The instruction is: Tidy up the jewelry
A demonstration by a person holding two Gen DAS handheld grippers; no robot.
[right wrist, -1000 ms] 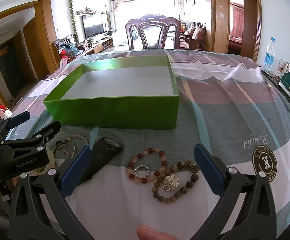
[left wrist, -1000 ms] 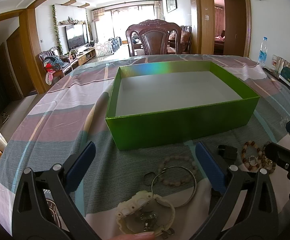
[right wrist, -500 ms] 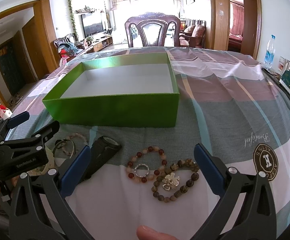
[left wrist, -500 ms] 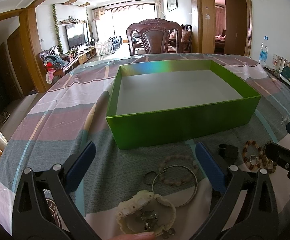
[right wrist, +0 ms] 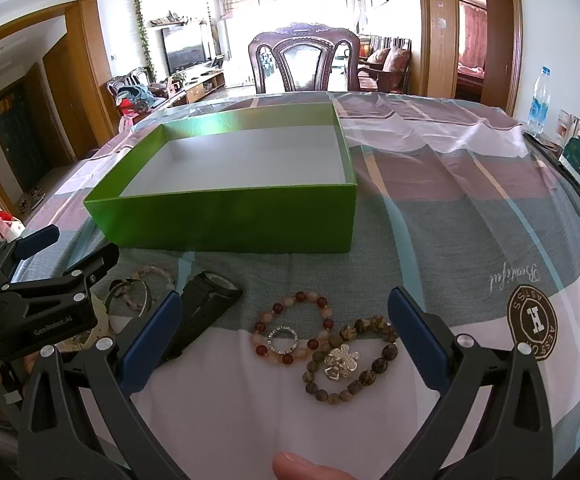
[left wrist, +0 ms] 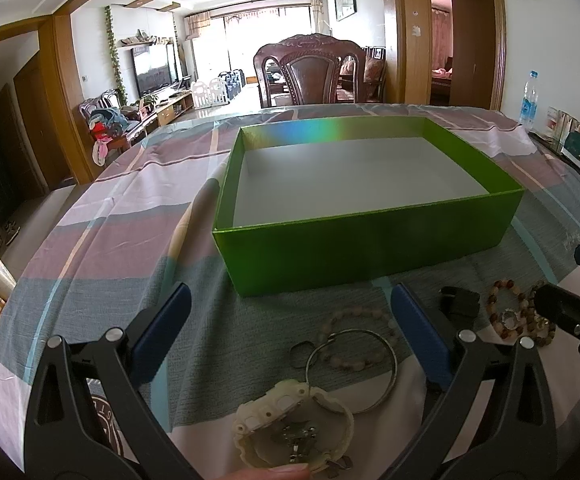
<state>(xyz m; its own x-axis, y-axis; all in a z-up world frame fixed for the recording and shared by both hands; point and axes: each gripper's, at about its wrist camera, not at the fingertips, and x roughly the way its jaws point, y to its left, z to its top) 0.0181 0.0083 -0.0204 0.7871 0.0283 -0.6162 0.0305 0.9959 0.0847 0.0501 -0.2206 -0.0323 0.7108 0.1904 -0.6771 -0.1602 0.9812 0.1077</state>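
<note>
So: 1 green box (right wrist: 229, 220), 2 watches, approx. 4 bracelets on checked tablecloth (right wrist: 470, 208), dining rm; left gripper (left wrist: 290, 336) & right gripper (right wrist: 281, 336) both gape wide, holding nothing.

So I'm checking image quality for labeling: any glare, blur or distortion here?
Left wrist: a rainbow sheen on the green box far wall, its near wall soft. Right wrist: blown-out windows, beaded bracelets sharp. Both: fisheye bending at the edges.

1 green box (right wrist: 225, 220), 2 watches (right wrist: 205, 304), 3 bead bracelets (right wrist: 294, 334), 1 bangle (left wrist: 352, 370)
</note>
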